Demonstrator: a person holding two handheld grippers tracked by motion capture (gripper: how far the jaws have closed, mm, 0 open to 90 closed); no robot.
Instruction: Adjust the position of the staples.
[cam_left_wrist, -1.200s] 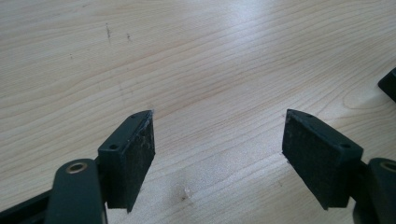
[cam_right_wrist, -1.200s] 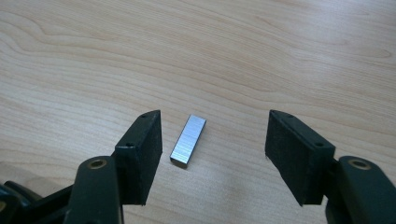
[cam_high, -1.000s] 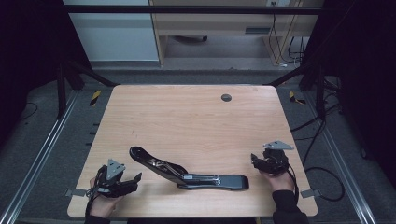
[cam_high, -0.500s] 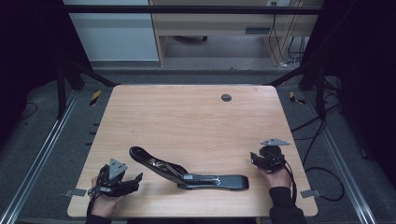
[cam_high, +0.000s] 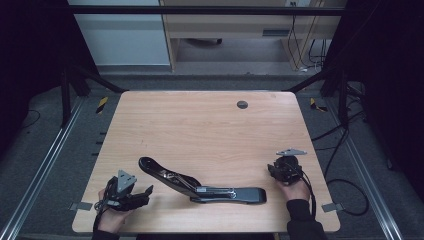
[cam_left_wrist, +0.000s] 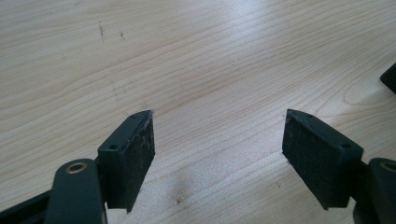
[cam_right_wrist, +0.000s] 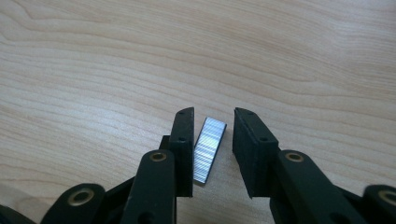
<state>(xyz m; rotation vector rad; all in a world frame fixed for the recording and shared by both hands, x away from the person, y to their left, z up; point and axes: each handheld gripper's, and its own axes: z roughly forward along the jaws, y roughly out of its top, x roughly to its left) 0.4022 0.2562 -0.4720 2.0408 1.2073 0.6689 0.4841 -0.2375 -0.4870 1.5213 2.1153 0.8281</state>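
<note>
The right gripper (cam_right_wrist: 212, 119) has just been closing its jaws around a strip of staples (cam_right_wrist: 208, 148) lying on the wooden table (cam_high: 210, 130); the strip sits between the pads with a small gap on one side, so it is not yet clamped. Compared with a second ago, that hand has edged slightly inward. The left gripper (cam_left_wrist: 217, 140) has stayed put, jaws wide apart over bare wood. The opened stapler (cam_high: 200, 182) lies between both hands. From above, the strip is hidden under the right gripper (cam_high: 274, 170).
</note>
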